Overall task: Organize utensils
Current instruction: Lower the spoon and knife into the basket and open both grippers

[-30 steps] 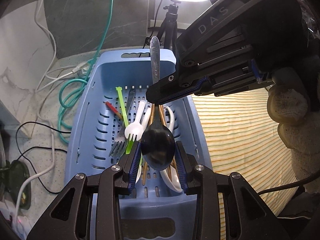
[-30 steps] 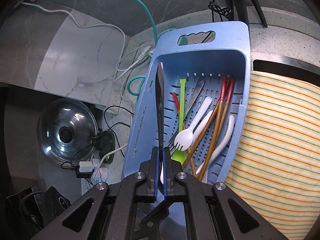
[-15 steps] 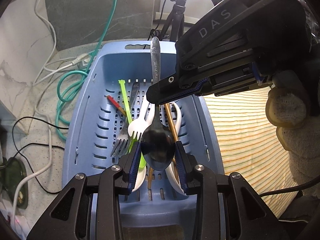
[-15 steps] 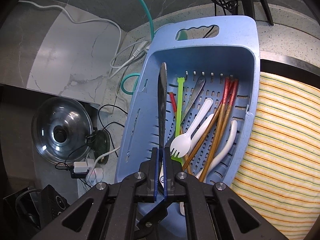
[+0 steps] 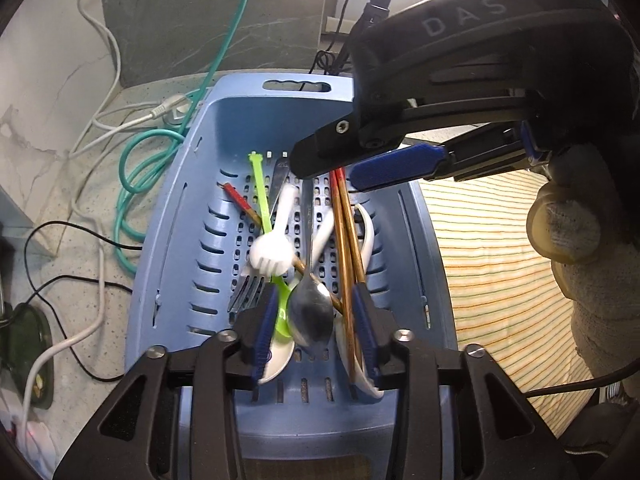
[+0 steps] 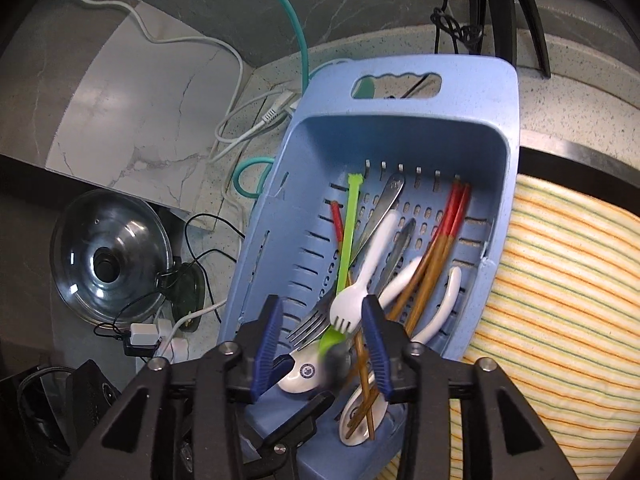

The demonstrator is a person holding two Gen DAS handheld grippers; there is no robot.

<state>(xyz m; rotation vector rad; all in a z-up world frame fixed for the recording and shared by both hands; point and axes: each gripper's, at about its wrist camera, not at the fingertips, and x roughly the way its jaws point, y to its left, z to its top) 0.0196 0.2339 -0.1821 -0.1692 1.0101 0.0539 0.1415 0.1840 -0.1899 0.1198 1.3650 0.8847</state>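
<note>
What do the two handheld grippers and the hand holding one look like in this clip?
Both grippers are black, angular frames with silver screws and blue ribbed finger pads. The left gripper shows two such pads. The right gripper matches it, and its body carries raised letters "DAS" in the left wrist view. The hand wears a whitish knit glove with coated fingertips, and a black cable trails below it.

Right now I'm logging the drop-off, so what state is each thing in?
Metal spoon: released, lying in basket.
Blue basket: upright, holding utensils.
Left gripper: open, jaws just widened, spoon bowl between them.
Right gripper: open, jaws just widened.
Pot lid: lying flat.
</note>
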